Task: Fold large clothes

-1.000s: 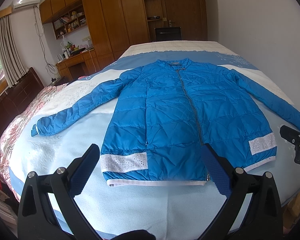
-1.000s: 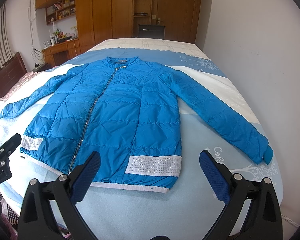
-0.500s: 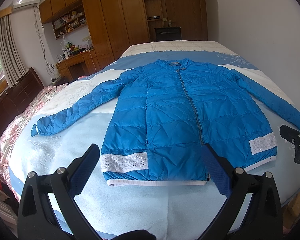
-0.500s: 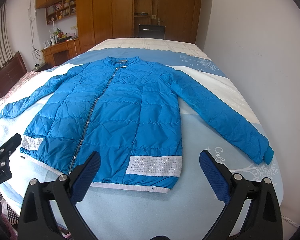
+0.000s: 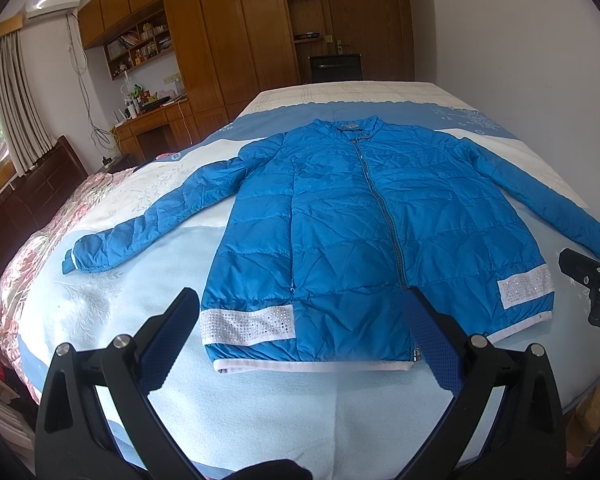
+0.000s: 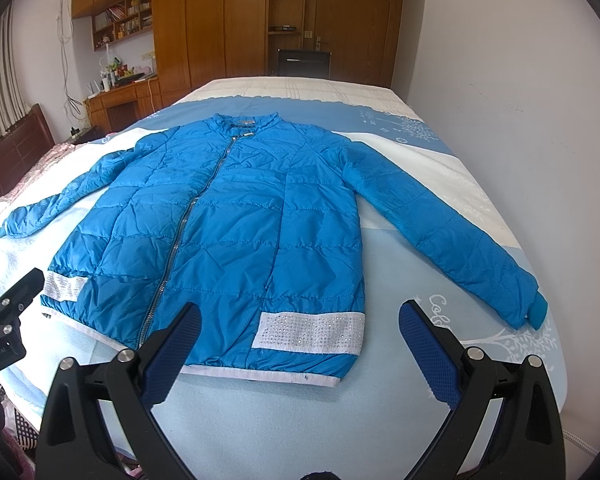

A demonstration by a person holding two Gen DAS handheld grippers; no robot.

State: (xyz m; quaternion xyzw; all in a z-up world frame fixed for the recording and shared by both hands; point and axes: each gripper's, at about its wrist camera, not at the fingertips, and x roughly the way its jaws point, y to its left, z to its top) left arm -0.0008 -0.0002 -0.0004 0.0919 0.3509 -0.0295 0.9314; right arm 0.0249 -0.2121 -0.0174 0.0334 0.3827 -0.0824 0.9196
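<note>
A blue quilted jacket [image 5: 340,216] lies flat and zipped on the bed [image 5: 260,400], front up, both sleeves spread out, collar at the far end. It also shows in the right wrist view [image 6: 236,216]. White sparkly bands sit near its hem. My left gripper [image 5: 300,336] is open and empty, held above the hem on the jacket's left half. My right gripper [image 6: 300,344] is open and empty, above the hem on the jacket's right half. Each gripper shows at the edge of the other's view.
The bed has a light blue and white cover. A white wall [image 6: 520,80] runs along its right side. A dark wooden headboard [image 5: 32,196] stands at the left. A desk [image 5: 152,120] and wooden wardrobes [image 5: 228,32] stand at the back.
</note>
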